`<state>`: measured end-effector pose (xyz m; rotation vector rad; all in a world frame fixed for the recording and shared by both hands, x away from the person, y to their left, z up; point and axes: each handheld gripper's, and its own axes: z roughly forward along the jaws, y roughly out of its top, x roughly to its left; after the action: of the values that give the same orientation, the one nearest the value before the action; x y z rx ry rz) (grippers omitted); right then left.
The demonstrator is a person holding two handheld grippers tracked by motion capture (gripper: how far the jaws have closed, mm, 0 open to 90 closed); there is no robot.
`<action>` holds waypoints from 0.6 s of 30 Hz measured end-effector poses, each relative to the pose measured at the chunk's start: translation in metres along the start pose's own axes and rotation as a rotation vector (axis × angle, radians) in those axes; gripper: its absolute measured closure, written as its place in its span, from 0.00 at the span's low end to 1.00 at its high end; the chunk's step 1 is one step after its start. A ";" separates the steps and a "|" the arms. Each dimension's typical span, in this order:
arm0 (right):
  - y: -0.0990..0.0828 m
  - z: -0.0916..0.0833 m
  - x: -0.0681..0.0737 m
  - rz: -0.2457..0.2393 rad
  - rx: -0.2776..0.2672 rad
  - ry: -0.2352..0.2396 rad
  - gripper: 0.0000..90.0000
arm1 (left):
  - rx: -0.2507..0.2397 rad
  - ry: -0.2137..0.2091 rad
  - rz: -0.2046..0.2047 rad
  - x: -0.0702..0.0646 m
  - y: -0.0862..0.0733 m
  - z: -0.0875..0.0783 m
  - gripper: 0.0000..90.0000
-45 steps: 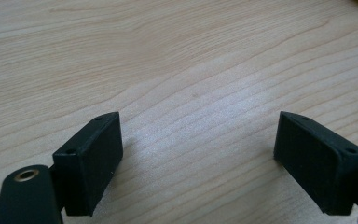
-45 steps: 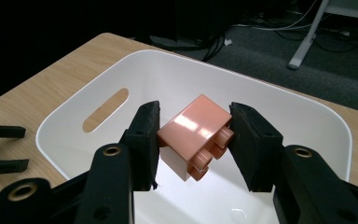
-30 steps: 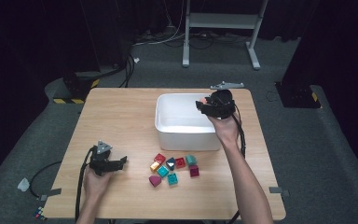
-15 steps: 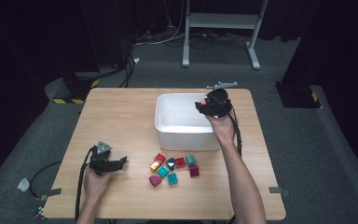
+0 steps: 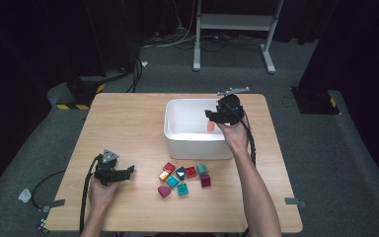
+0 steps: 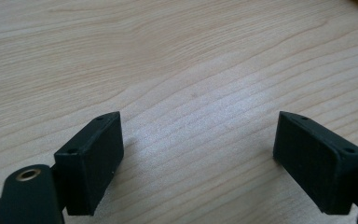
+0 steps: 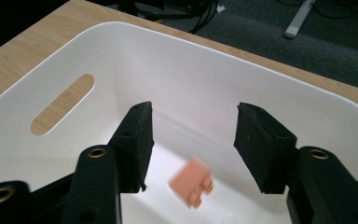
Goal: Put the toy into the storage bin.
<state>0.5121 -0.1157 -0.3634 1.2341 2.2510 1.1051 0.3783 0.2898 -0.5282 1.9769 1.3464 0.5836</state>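
Brick [image 7: 192, 186], pink and blurred, is loose inside bin [image 5: 177, 136] below my right gripper [image 7: 193, 144]; its fingers just opened, nothing between. Left gripper [image 6: 198, 158] rests on counter [image 5: 128, 123], fingers wide, empty.

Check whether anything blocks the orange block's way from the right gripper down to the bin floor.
Nothing visible does. The orange block is loose below the right gripper, whose jaws have just been opening, inside the white bin with only bare floor beneath it.
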 end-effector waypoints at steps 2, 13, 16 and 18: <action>0.000 -0.001 0.000 0.009 -0.006 0.010 0.49 | 0.001 0.002 -0.001 0.000 0.000 0.000 0.18; -0.003 -0.023 0.003 -0.002 -0.070 0.035 0.46 | 0.001 0.002 -0.001 0.000 0.000 0.000 0.18; -0.005 -0.030 0.003 -0.013 -0.081 0.035 0.46 | 0.001 0.002 -0.001 0.000 0.000 0.000 0.18; -0.006 -0.036 0.003 -0.015 -0.100 0.042 0.46 | 0.000 0.003 -0.001 0.000 0.000 0.000 0.18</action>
<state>0.4849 -0.1317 -0.3449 1.1636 2.2025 1.2322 0.3782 0.2894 -0.5282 1.9760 1.3492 0.5862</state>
